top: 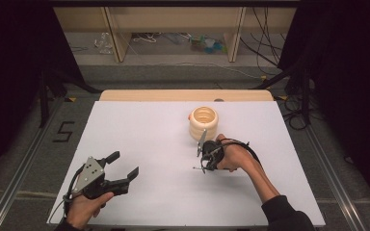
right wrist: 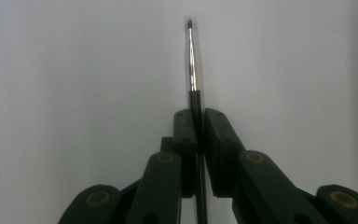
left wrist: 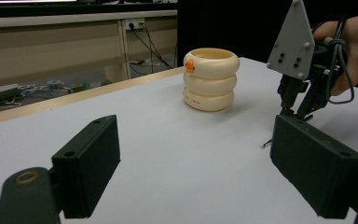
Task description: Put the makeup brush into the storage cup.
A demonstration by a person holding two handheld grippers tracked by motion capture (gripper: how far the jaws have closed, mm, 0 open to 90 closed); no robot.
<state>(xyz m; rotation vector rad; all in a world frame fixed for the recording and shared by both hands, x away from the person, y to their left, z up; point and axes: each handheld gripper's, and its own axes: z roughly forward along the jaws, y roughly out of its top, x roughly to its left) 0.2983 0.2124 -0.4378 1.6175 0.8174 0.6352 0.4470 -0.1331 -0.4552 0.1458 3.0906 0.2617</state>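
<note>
A thin paintbrush [right wrist: 193,70] with a black handle, a metal ferrule and a fine tip sticks out ahead of my right gripper [right wrist: 197,114], whose jaws are shut on its handle. In the high view the right gripper [top: 204,166] points down at the white table [top: 149,144], just in front of a cream pot [top: 203,122] made of stacked rings. The pot [left wrist: 210,79] has a small orange spot near its rim. My left gripper [top: 125,163] hovers at the table's near left, open and holding nothing. The brush tip [left wrist: 266,143] lies near the sheet.
Past the table's wooden far edge [top: 183,95] stands a shelf frame [top: 118,43] with cables and clutter on the floor. Dark stands flank both sides. A "5" mark [top: 63,131] is on the floor at left.
</note>
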